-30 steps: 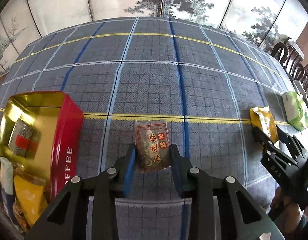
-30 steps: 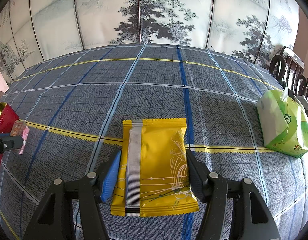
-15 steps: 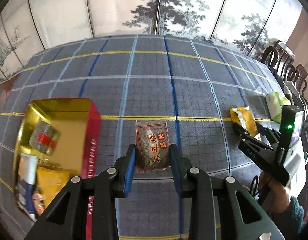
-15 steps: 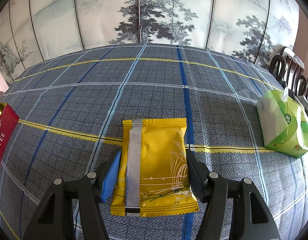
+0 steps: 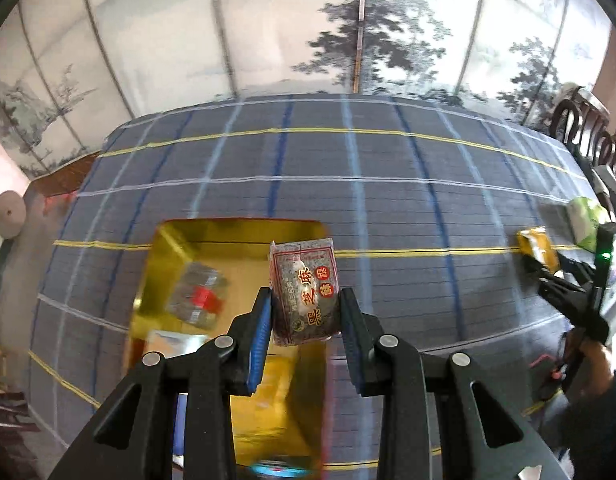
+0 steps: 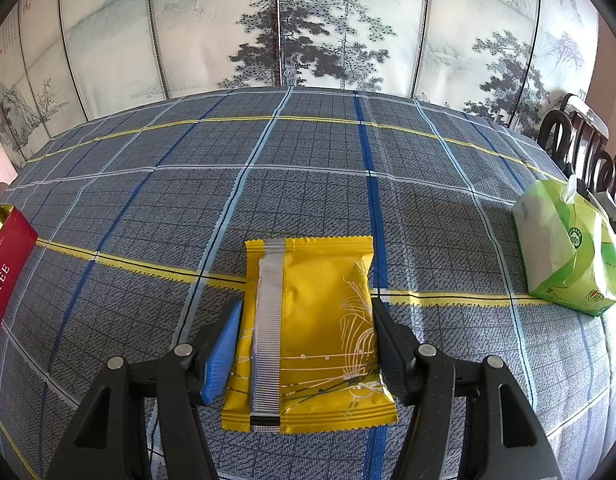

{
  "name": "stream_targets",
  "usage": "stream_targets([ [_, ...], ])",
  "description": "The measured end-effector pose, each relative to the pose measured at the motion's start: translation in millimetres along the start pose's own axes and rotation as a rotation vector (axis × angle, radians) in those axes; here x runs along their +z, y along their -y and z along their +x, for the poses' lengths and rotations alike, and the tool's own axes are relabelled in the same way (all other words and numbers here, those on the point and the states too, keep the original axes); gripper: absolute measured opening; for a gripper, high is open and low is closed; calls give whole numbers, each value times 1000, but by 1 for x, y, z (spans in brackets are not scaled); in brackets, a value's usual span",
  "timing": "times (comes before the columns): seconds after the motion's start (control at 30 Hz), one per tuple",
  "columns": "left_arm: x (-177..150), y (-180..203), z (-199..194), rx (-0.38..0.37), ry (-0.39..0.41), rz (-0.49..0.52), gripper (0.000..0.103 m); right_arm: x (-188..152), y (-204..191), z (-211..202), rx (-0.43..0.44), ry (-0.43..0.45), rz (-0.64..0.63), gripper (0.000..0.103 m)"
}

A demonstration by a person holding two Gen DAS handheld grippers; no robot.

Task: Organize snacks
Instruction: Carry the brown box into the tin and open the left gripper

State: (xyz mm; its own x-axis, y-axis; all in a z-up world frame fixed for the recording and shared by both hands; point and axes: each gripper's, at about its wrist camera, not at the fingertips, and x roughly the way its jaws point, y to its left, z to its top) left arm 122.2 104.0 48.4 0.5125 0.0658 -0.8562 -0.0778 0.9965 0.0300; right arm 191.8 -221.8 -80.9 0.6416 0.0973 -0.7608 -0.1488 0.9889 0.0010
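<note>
**Both our grippers closed on packets**

Our left gripper (image 5: 304, 312) hangs in the air, its fingers (image 5: 259, 330) pinching a snack packet (image 5: 303, 294) upright. Our right gripper (image 6: 305, 340) sits low at the tabletop (image 6: 308, 184), fingers pressed against both sides of a flat yellow packet (image 6: 308, 336).

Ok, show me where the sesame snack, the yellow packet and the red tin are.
sesame snack (image 5: 303, 292), left wrist view, middle of its printed face.
yellow packet (image 6: 308, 320), right wrist view, middle of its back.
red tin (image 6: 5, 264), right wrist view, its lettered side wall.
</note>
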Motion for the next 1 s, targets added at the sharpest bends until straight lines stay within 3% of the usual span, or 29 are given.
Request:
stream_targets([
  [0.23, -2, -39, 33, 4, -63, 0, 29, 0, 1, 0, 0, 0, 0, 64],
  [0.57, -17, -37, 74, -18, -132, 69, 29, 0, 1, 0, 0, -1, -1, 64],
  [1.0, -28, -41, 88, -12, -158, 77, 29, 0, 2, -1, -1, -1, -1, 64],
])
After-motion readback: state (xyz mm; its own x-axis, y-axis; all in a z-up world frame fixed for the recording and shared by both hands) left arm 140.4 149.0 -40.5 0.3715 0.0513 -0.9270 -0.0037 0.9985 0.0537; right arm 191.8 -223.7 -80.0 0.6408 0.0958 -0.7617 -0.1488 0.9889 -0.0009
